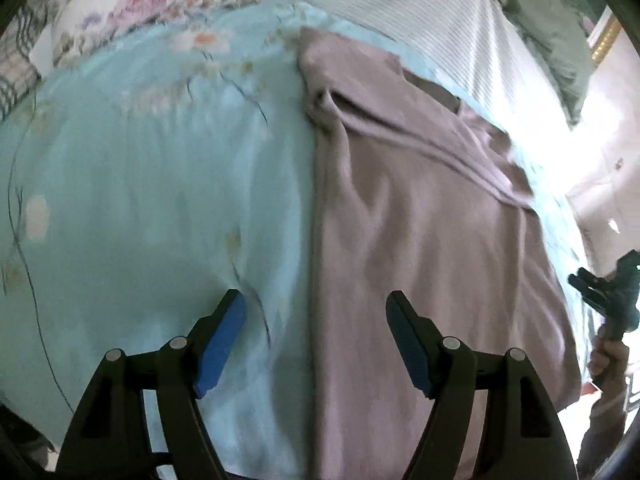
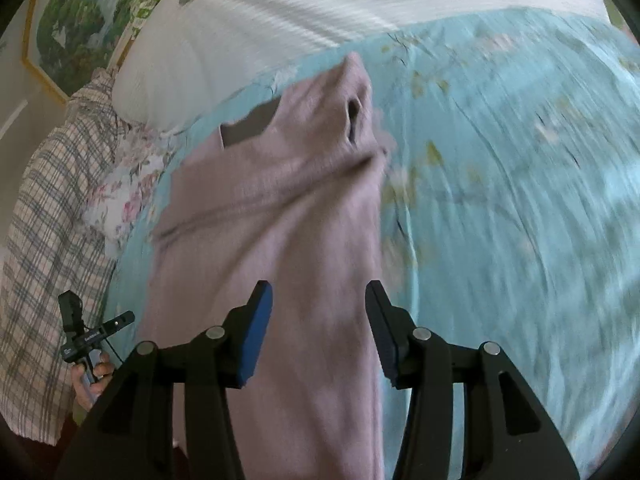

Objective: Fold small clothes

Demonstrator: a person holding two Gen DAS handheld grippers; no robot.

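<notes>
— Mauve knit, that's the garment (image 1: 420, 220). Where does it lie?

— Flat on the pale blue floral bedspread (image 1: 140, 180), running lengthwise away from both cameras. In the left wrist view it fills the right half of the frame; its left edge makes a straight line down the blue cloth.

— Going left to right in that view?

— Floral pillow (image 1: 132, 4) top left, bare bedspread, then the left gripper (image 1: 314, 340) low in frame, jaws spread wide, nothing between the blue pads (image 1: 222, 344). One finger hangs over the bedspread, the other over the garment, so the edge runs between them. Touching or hovering: can't tell. Farther right, the garment with a bunched sleeve near its far end, a white ribbed pillow (image 1: 400, 0) behind, and at the right margin a hand holding the other gripper (image 1: 608, 292), seen small.

— Right wrist view?

— Framed landscape picture (image 2: 68, 28) upper left, plaid cloth (image 2: 44, 208) beneath it. Low left, the left gripper seen small in a hand (image 2: 90, 384). Then the garment up the middle, neckline (image 2: 248, 124) at the far end, a sleeve folded across. The right gripper (image 2: 320, 332) is over its near end, jaws parted, empty, a narrower gap than the left's. Bedspread fills the right side, heavily blurred.

— Folded state?

— Narrow, long; more I can't read through the blur.
</notes>
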